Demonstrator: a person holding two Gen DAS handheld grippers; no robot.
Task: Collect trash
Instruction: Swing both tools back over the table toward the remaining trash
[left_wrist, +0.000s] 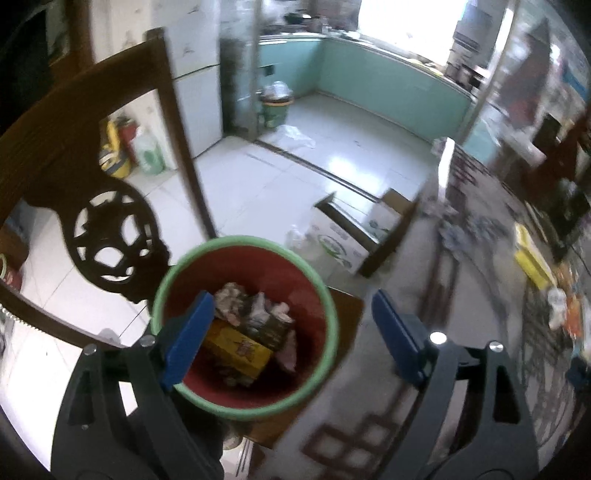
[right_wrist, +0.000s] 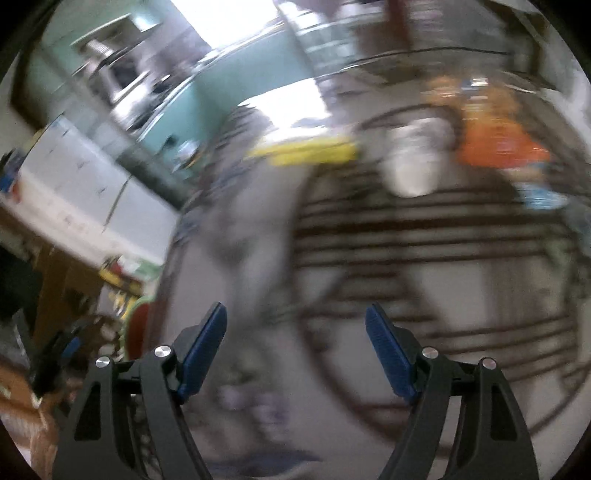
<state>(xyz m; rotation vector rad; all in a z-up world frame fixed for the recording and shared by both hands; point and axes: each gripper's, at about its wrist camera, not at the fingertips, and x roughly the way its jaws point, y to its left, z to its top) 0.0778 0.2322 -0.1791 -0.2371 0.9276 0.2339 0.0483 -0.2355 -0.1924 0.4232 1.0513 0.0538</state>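
A red bin with a green rim (left_wrist: 334, 325) stands on a wooden stool below my left gripper (left_wrist: 291, 328). Inside it lie a yellow carton (left_wrist: 240, 349), a dark wrapper (left_wrist: 269, 325) and crumpled scraps. The left gripper is open, nothing between its blue pads; the left pad overlaps the bin's mouth in the view. In the blurred right wrist view my right gripper (right_wrist: 295, 347) is open and empty over the patterned table (right_wrist: 424, 295). Farther back on that table lie a yellow item (right_wrist: 314, 153), a white cup-like thing (right_wrist: 413, 162) and an orange packet (right_wrist: 498, 144). The bin's edge (right_wrist: 138, 328) shows at the left.
A dark carved wooden chair back (left_wrist: 92, 177) stands left of the bin. A white carton (left_wrist: 343, 240) sits on the tiled floor under the table edge. Bottles (left_wrist: 147, 151) stand by a white fridge (left_wrist: 199, 99). A second bucket (left_wrist: 275, 107) is in the kitchen doorway.
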